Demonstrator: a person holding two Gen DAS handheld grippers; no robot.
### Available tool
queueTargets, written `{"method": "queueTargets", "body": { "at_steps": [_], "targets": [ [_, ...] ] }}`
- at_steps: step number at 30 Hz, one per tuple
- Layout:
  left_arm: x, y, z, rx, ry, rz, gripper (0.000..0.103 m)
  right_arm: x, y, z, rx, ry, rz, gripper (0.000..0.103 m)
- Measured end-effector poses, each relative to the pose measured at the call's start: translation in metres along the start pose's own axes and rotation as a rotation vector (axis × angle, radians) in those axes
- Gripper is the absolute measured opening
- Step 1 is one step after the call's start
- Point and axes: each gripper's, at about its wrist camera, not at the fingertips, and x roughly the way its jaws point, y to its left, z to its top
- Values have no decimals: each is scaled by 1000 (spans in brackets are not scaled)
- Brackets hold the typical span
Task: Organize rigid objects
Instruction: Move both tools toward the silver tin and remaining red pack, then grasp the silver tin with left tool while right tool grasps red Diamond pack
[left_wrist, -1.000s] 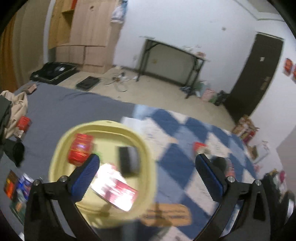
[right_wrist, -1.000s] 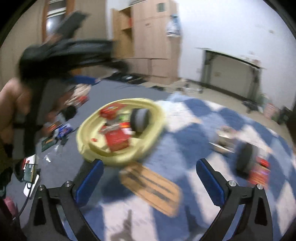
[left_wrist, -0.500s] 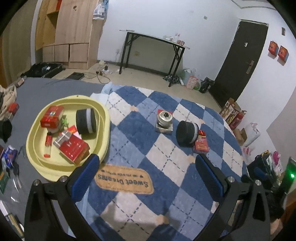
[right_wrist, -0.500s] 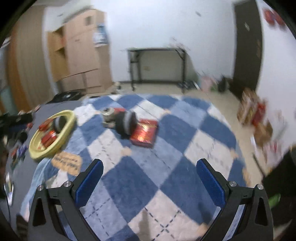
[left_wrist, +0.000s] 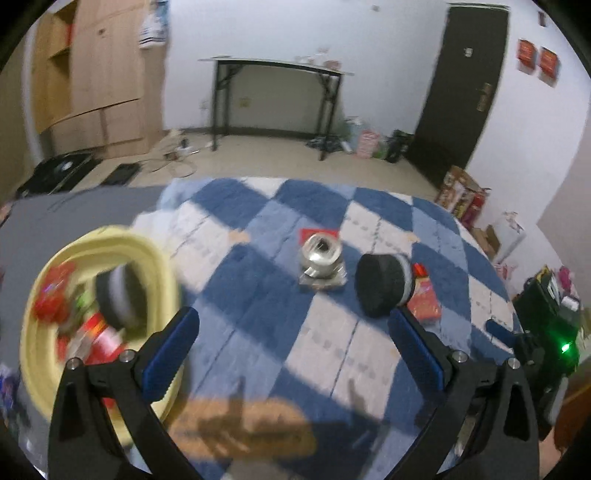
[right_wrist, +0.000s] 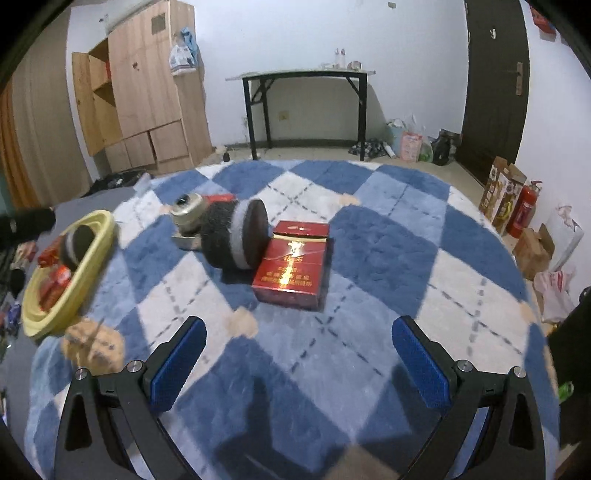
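A red cigarette box (right_wrist: 292, 263) lies on the blue-and-white checked rug (right_wrist: 369, 236), with a black and grey cylinder (right_wrist: 234, 233) on its side against its left edge. Behind that stands a silver metal jar (right_wrist: 188, 216). A yellow tray (right_wrist: 70, 280) at the left holds red packs and another black cylinder. My right gripper (right_wrist: 299, 360) is open, short of the red box. My left gripper (left_wrist: 293, 349) is open and empty above the rug; past it I see the silver jar (left_wrist: 321, 254), the black cylinder (left_wrist: 380, 284) and the yellow tray (left_wrist: 33, 332).
A tan label patch (right_wrist: 92, 345) is sewn on the rug near the tray. A black folding table (right_wrist: 306, 107), a wooden cabinet (right_wrist: 147, 88) and a dark door (right_wrist: 495, 85) line the far wall. Boxes and a fire extinguisher (right_wrist: 521, 208) stand at the right.
Both grippers have swung from the yellow tray toward the loose objects on the rug. The right one now faces the red box much closer. Both stay open and empty.
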Motion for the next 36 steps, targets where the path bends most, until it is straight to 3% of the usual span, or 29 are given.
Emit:
{"method": "queueTargets", "body": {
  "at_steps": [7, 17, 19, 22, 24, 27, 33, 36],
  "targets": [
    [79, -19, 29, 161, 68, -45, 80, 67, -3, 8, -10, 1, -24, 103],
    [145, -16, 34, 200, 159, -77, 78, 122, -8, 18, 36, 47, -1, 103],
    [146, -18, 34, 206, 145, -78, 69, 124, -10, 19, 46, 41, -2, 98],
    [149, -21, 34, 208, 137, -75, 51, 122, -14, 18, 66, 29, 2, 79],
    [149, -21, 33, 204, 126, -71, 51, 122, -20, 17, 86, 20, 5, 57],
    [147, -22, 31, 207, 123, -66, 51, 121, -26, 16, 106, 8, 27, 57],
    [153, -25, 36, 226, 122, -59, 51, 124, -14, 19, 38, 24, -22, 61],
    [156, -25, 39, 218, 116, -58, 51, 126, -13, 23, 26, 19, -22, 59]
  ]
}}
